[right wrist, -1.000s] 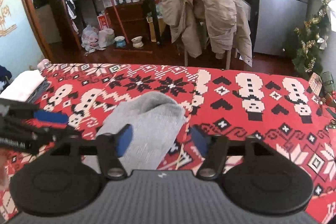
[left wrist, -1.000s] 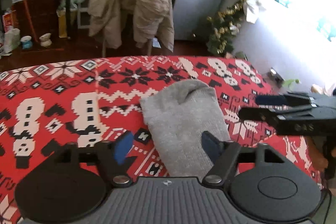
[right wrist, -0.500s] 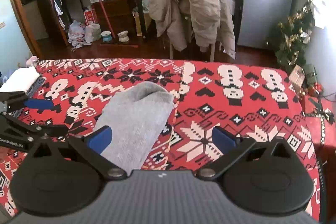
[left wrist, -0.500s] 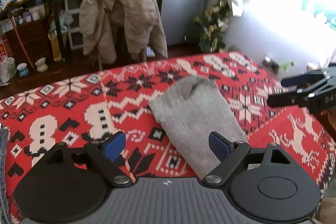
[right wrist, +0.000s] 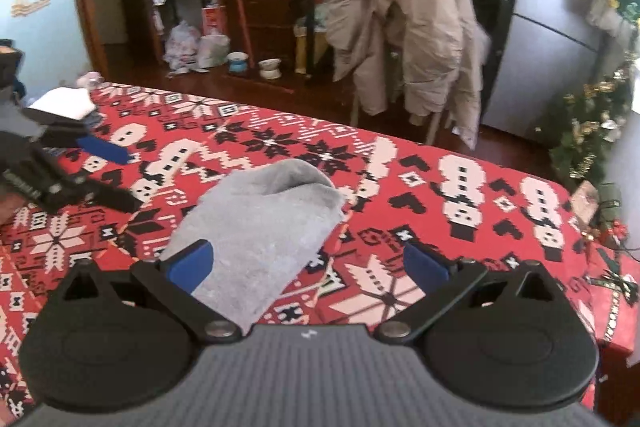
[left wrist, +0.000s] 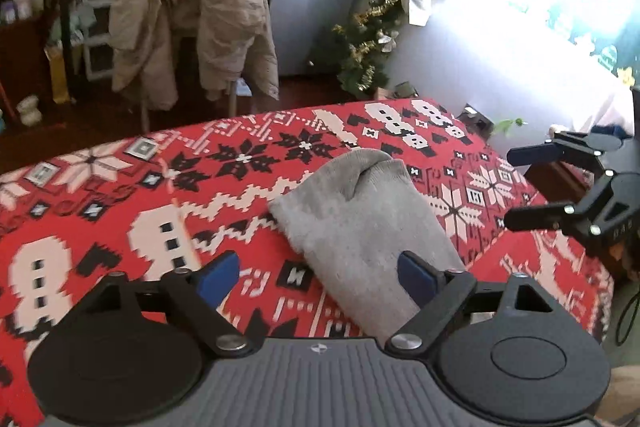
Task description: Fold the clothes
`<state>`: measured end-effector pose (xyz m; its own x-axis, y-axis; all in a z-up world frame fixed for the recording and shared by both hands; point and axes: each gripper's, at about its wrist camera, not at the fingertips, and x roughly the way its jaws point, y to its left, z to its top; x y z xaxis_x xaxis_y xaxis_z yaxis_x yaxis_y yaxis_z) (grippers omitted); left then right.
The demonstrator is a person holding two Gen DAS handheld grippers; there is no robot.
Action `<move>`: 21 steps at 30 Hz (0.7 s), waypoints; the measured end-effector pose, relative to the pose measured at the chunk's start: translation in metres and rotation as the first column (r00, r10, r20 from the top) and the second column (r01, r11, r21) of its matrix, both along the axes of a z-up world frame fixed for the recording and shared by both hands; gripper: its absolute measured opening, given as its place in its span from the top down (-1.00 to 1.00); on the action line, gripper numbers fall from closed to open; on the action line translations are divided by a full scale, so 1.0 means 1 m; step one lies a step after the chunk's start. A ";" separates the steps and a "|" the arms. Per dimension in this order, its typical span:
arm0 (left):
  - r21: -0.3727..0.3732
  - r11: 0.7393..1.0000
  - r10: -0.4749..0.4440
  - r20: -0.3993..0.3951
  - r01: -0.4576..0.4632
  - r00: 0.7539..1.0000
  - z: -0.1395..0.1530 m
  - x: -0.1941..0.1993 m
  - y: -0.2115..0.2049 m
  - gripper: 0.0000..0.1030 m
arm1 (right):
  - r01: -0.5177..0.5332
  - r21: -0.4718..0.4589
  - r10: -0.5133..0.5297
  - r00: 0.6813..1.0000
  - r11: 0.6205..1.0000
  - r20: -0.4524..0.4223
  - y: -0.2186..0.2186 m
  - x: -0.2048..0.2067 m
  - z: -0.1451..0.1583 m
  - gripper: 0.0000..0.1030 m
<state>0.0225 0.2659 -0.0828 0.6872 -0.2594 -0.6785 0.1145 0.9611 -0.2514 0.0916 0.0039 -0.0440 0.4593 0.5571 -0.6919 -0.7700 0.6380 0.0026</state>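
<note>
Folded grey garment [left wrist: 360, 223] is lying on the red patterned surface [left wrist: 120, 187]. Left gripper [left wrist: 318, 277] is hovering wide, garment at its 1 o'clock. Right gripper [right wrist: 310, 265] is hovering wide, garment at its 11 o'clock.

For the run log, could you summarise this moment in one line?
left gripper open | right gripper open | grey garment folded, unheld

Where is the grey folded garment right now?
The grey garment lies flat on the red snowman blanket, just ahead of the open left gripper and left of the open right gripper.
</note>
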 end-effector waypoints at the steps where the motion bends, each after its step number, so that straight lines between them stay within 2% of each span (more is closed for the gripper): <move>1: -0.017 1.000 -0.004 -0.010 0.004 1.000 -0.003 0.009 0.003 -0.24 | -0.007 0.000 0.007 1.000 1.000 -0.003 0.002 0.005 -0.001 -0.99; 2: -0.034 0.999 -0.008 -0.019 0.008 1.000 -0.006 0.017 0.006 -0.04 | -0.014 0.002 0.014 1.000 1.000 -0.009 0.003 0.011 -0.001 -0.99; 4: -0.069 0.998 -0.018 -0.038 0.015 0.999 -0.012 0.035 0.012 0.18 | -0.014 -0.004 0.014 1.000 1.000 -0.021 0.007 0.023 -0.002 -0.98; 7: -0.119 0.993 -0.001 -0.079 -0.008 0.997 -0.024 0.061 0.025 0.37 | -0.009 -0.014 0.008 0.999 1.000 -0.033 0.012 0.041 -0.005 -0.99; 8: -0.111 0.994 -0.006 -0.082 -0.003 0.997 -0.025 0.066 0.025 0.41 | -0.012 -0.013 0.012 0.999 1.000 -0.040 0.014 0.046 -0.005 -0.98; 14: 0.060 0.993 -0.102 -0.061 0.105 0.993 -0.028 0.077 0.006 0.47 | -0.041 -0.013 0.040 0.998 0.999 -0.049 0.024 0.068 -0.011 -0.98; 15: 0.089 0.988 -0.118 -0.059 0.123 0.991 -0.028 0.079 0.002 0.54 | -0.044 -0.012 0.043 0.998 0.999 -0.052 0.025 0.070 -0.012 -0.99; 16: 0.117 0.983 -0.134 -0.057 0.140 0.989 -0.028 0.080 -0.001 0.72 | -0.044 -0.014 0.043 0.998 0.999 -0.051 0.026 0.072 -0.013 -0.98; 21: 0.258 0.940 -0.214 -0.057 0.222 0.975 -0.030 0.089 -0.018 0.88 | -0.032 -0.021 0.031 0.998 0.999 -0.051 0.028 0.080 -0.017 -0.98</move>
<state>0.1117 0.2483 -0.1130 0.6140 -0.2119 -0.7603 0.3253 0.9456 -0.0008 0.1718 0.0314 -0.0609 0.4064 0.5549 -0.7259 -0.7887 0.6141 0.0279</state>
